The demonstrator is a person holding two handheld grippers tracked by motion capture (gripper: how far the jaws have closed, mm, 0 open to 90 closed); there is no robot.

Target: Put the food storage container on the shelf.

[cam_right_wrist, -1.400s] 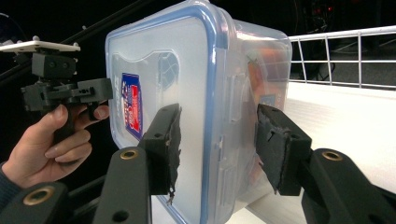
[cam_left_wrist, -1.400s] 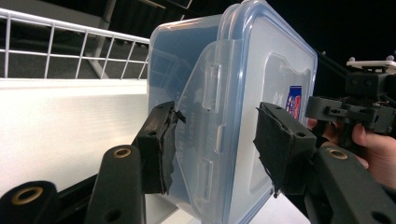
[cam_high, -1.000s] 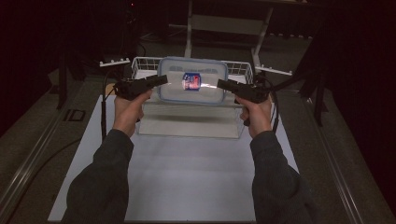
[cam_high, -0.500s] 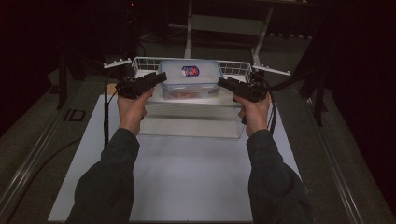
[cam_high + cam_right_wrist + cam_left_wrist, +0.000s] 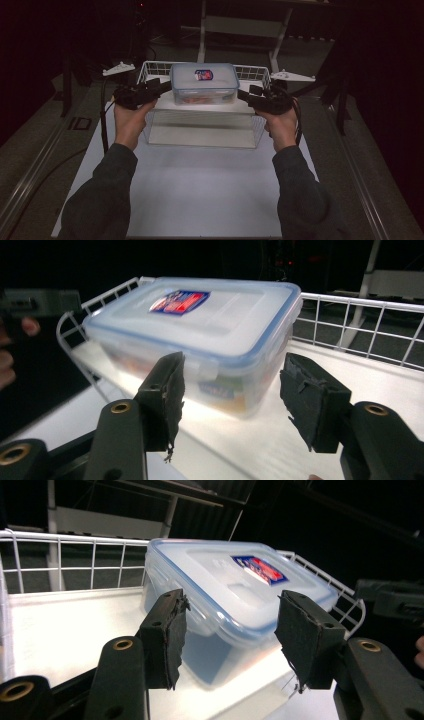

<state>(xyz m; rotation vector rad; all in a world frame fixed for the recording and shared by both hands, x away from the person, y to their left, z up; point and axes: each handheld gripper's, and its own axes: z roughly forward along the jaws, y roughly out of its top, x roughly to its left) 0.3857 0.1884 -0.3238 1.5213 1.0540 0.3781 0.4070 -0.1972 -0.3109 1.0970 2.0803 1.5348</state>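
Box: clear plastic box (image 5: 204, 82) with a blue-rimmed snap lid and a red-and-blue label, resting flat on the upper white shelf (image 5: 165, 101) of a wire rack (image 5: 250, 73), toward the middle.
Contents: something orange shows through the wall; cannot tell what.
Left gripper (image 5: 162, 88): level at the box's left end; its jaws have just been opening. Fingers (image 5: 165, 635) spread, the box's corner ahead of them, no pad pressing on it.
Right gripper (image 5: 243, 95): level at the right end, jaws have just been opening too. Fingers (image 5: 312, 402) spread, clear of the box.
Grip status: judged released; box stands on its own.
Risk, snag: a finger drawn back carelessly could catch a lid latch and drag the box off its place.
Risk, edge: the shelf's front has no rail in sight; a pull toward the person could tip the box down onto the surface (image 5: 190, 190).
Risk, rack: a knock on the wire could shift the shelf.
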